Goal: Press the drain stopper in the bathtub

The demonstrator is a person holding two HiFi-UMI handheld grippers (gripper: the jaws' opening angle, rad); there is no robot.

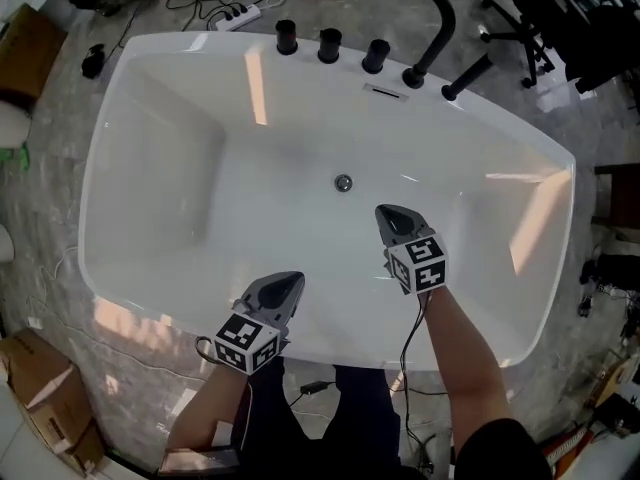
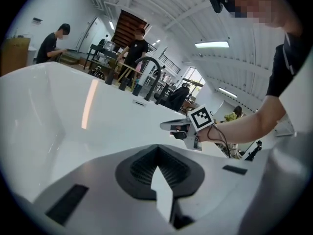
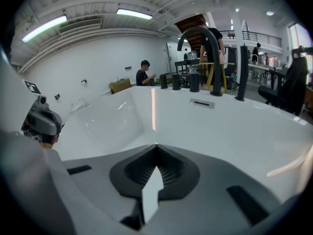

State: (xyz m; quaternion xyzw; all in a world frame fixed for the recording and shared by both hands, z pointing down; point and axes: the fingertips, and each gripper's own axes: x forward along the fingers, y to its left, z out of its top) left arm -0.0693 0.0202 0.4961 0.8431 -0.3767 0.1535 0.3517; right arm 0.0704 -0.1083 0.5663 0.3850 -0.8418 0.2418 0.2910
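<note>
Currently small round chrome drain stopper (image 1: 343, 182) sits mid-floor in glossy white bathtub (image 1: 180, 118); right gripper (image 1: 386, 213) over tub floor, left gripper (image 1: 292, 282) at near rim, both closed, empty. Risk: off-centre push skids off.

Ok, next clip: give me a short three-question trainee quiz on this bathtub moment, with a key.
1. True or false: the right gripper is pressing on the drain stopper.
2. How many short black knobs stand on the bathtub rim left of the faucet? A two, B three, C five.
3. Fill in: the jaws of the left gripper are ___, with nothing between them.
Key: 1 false, it is short of the stopper; 2 B; 3 shut.
</note>
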